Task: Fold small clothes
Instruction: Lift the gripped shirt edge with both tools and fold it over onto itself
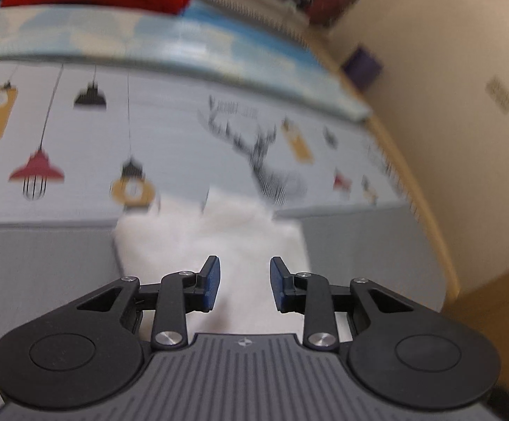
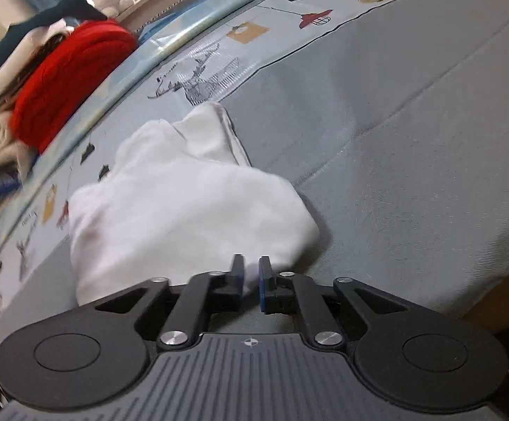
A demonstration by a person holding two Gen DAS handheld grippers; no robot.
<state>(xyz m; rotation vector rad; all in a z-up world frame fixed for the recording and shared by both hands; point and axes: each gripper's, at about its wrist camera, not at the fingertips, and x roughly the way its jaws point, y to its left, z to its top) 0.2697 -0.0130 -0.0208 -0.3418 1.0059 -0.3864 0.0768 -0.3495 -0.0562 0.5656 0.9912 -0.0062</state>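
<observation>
Here right tongs (image 2: 251, 273) pinch white garment (image 2: 184, 203)

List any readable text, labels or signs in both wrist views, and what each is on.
No text can be read in either view.
Lettering above the deer print on the bed sheet: too small to read.
Same lettering in the left wrist view: blurred by motion.
Gripper body: a small crosshair mark only, no letters.
White garment and red item: no visible labels.
</observation>
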